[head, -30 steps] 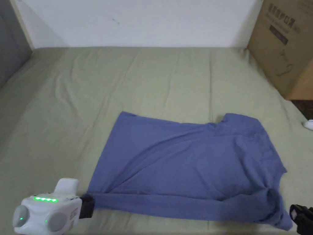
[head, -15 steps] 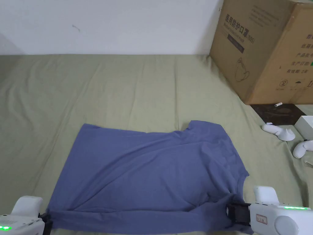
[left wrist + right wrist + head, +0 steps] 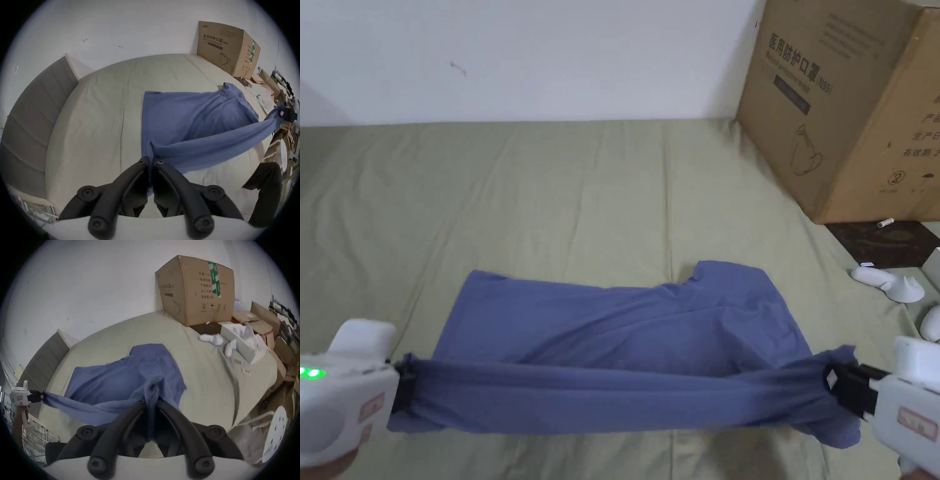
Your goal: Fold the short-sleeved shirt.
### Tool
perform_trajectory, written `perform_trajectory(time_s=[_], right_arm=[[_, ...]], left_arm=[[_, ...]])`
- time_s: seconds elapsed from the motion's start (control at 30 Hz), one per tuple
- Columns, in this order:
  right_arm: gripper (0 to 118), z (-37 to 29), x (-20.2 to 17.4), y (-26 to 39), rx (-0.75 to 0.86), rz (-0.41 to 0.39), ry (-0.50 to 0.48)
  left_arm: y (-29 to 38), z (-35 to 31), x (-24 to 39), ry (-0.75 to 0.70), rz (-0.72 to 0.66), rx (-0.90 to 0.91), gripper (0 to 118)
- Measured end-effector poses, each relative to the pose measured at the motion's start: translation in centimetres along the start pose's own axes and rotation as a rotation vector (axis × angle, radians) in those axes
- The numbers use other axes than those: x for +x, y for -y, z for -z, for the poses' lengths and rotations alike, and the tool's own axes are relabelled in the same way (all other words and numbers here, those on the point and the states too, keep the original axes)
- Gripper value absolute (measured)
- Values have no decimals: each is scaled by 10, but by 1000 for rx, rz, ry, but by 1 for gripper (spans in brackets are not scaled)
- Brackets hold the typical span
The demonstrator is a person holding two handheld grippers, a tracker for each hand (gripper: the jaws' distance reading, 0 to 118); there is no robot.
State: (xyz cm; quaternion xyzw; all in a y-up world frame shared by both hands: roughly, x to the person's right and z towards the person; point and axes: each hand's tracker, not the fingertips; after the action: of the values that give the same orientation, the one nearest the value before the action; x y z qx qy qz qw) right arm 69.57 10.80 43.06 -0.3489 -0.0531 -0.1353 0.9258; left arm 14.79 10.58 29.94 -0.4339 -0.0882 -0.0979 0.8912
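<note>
A blue short-sleeved shirt lies sideways on the green bed sheet, its far part flat. Its near long edge is lifted and pulled taut between the two grippers. My left gripper is shut on the shirt's left near corner, cloth running down between its jaws. My right gripper is shut on the shirt's right near corner, with bunched cloth pinched between its jaws. The left gripper also appears far off in the right gripper view, held by a hand.
A large cardboard box stands at the bed's back right corner. White devices lie on the right beside a dark board. A grey headboard lines the left side. More boxes and clutter sit past the right edge.
Both grippers have raised the near edge of the shirt off the sheet and stretched it taut. The head camera has swung right since the earliest frame, then tilted slightly.
</note>
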Motion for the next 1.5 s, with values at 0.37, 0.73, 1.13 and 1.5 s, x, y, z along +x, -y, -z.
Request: perform_trajectory(time_s=[0.37, 0.73, 1.13, 1.5], right_arm=[[20, 127, 25, -5, -177, -4, 98], [106, -21, -26, 47, 137, -121, -60], [2, -52, -64, 101, 56, -157, -72], [2, -15, -26, 85, -62, -127, 65]], left_arm=[[-36, 125, 27, -20, 48, -194, 19], [62, -29, 41, 32, 3, 150, 109], [140, -6, 3, 39, -131, -2, 3], [76, 83, -20, -92, -166, -23, 104]])
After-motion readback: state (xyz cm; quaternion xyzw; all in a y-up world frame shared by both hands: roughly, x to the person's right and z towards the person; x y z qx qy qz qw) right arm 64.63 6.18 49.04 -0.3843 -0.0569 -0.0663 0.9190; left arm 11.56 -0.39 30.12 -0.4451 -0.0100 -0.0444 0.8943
